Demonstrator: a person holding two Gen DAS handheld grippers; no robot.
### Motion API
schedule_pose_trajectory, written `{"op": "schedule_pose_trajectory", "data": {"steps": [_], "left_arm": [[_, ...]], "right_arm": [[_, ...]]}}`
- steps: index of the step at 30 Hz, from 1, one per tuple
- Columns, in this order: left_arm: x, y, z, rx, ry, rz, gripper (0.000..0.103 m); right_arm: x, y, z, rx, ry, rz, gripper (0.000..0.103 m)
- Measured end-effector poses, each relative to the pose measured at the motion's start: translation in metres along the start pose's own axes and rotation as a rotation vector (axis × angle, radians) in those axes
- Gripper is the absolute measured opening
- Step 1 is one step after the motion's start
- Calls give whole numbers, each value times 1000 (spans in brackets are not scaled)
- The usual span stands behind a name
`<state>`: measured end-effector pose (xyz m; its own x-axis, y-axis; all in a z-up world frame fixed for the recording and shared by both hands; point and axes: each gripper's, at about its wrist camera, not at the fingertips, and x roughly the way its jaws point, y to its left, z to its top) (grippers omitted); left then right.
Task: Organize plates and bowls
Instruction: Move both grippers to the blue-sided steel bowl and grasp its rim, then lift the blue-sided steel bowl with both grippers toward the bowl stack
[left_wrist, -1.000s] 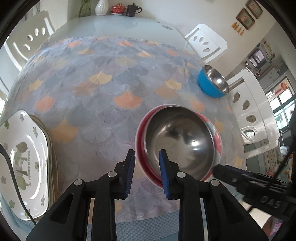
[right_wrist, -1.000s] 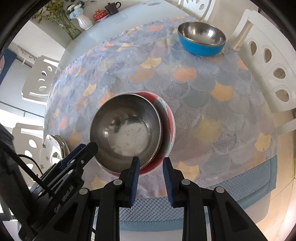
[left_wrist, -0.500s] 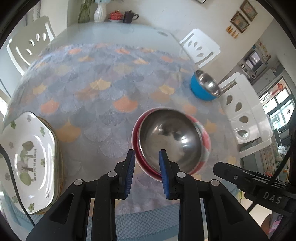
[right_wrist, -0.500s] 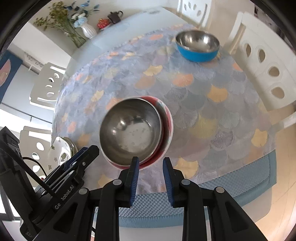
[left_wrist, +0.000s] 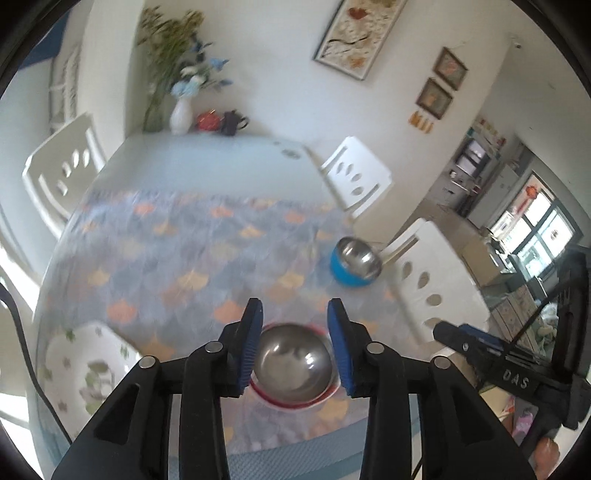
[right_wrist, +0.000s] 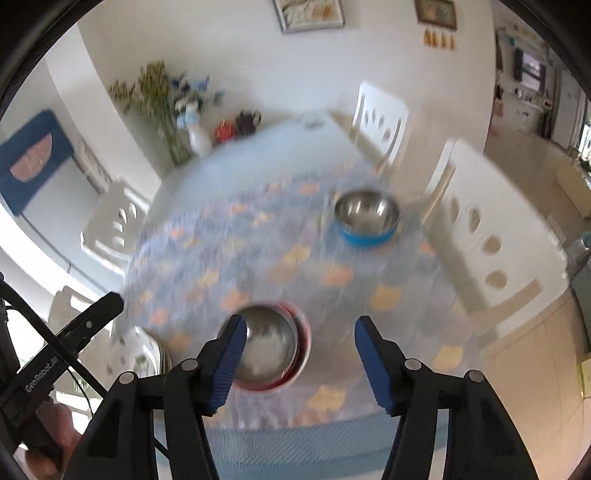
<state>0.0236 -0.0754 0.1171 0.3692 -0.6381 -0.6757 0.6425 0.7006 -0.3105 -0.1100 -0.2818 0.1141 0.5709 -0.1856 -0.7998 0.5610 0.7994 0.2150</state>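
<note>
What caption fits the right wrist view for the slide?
Right claw open above nested steel bowl; blue bowl sits apart on the scale-patterned tablecloth.

1. Motion blur smears the tablecloth (right_wrist: 280, 258) in your right wrist view; its scale pattern won't resolve.
2. Your left gripper (left_wrist: 295, 347) fingers cover both sides of the steel bowl (left_wrist: 293, 369); the red bowl (left_wrist: 291, 400) under it shows only as a rim.
3. Patterned plate (left_wrist: 88, 369): print blurred, and the stack beneath it can't be counted.
4. The blue bowl (right_wrist: 367, 218) is soft-edged in the right view.
5. Right gripper (right_wrist: 299, 354): arms cut off by the bottom edge.
6. Vase (left_wrist: 181, 118) and teapot (left_wrist: 231, 122) too small for detail.
</note>
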Motion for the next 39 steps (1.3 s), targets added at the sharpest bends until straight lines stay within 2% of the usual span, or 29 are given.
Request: {"op": "schedule_pose_trajectory", "data": {"steps": [1, 3, 7, 9, 12, 15, 18, 25, 31, 33, 39], "left_arm": [[-1, -5, 6, 13, -9, -3, 42], [3, -16, 19, 43, -29, -4, 58], [26, -36, 44, 83, -38, -12, 60], [49, -46, 58, 86, -19, 8, 60], [96, -61, 79, 93, 55, 53, 60], [154, -71, 91, 63, 166, 33, 59], [205, -79, 94, 40, 263, 31, 59], [306, -91, 88, 56, 411, 100, 58], [373, -88, 77, 57, 534, 111, 53], [389, -89, 72, 61, 563, 104, 47], [413, -87, 61, 52, 612, 92, 33]], "right_arm": [[-3, -4, 6, 6, -16, 1, 63], [-6, -17, 20, 36, -38, 13, 66], [4, -47, 44, 94, -48, 15, 67], [16, -67, 58, 124, -35, 2, 67], [39, -95, 74, 172, -9, -3, 67], [77, -122, 89, 204, 39, -17, 67], [116, -140, 99, 225, 90, -12, 67], [204, -171, 112, 234, 201, -1, 67], [267, -182, 119, 219, 271, 13, 66], [283, -183, 119, 209, 289, 18, 66], [313, -184, 119, 196, 320, 34, 54]]}}
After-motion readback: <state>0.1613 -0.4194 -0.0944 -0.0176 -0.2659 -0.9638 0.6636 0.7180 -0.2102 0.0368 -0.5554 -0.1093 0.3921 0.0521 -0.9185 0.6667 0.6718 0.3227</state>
